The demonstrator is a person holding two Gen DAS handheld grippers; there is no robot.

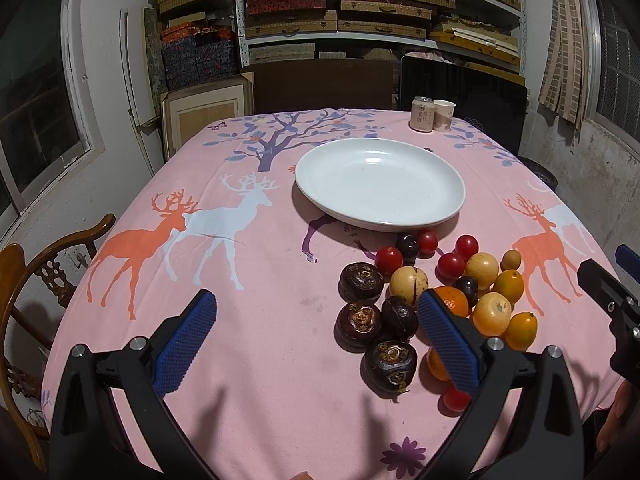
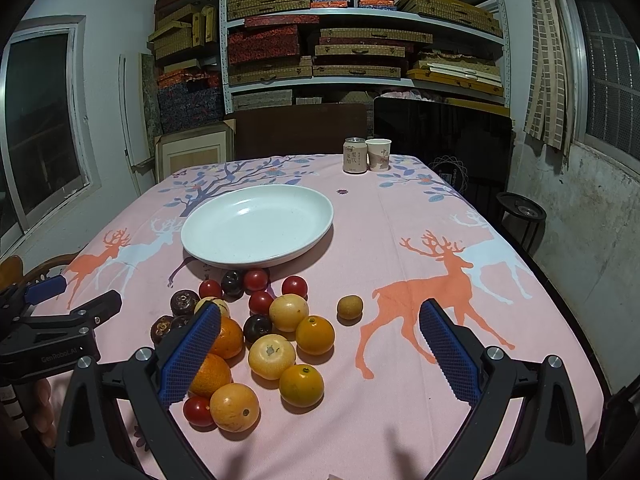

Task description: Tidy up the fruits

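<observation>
- Left claw (image 1: pixel 316 340) — fingers spread wide, empty, lower frame.
- Right claw (image 2: pixel 320 354) — likewise agape, empty.
- Fruit pile (image 2: pixel 256 340) — lower centre on the bench (image 2: pixel 400 240), just below the white plate (image 2: pixel 256 226).

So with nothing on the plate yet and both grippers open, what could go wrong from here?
1. The fruit pile is tightly packed: closing on one orange could nudge its round neighbours into rolling across the tablecloth.
2. The left gripper and right gripper hover close together over the same pile and may collide.
3. The white plate is shallow, so dropped cherry tomatoes might roll out.
</observation>
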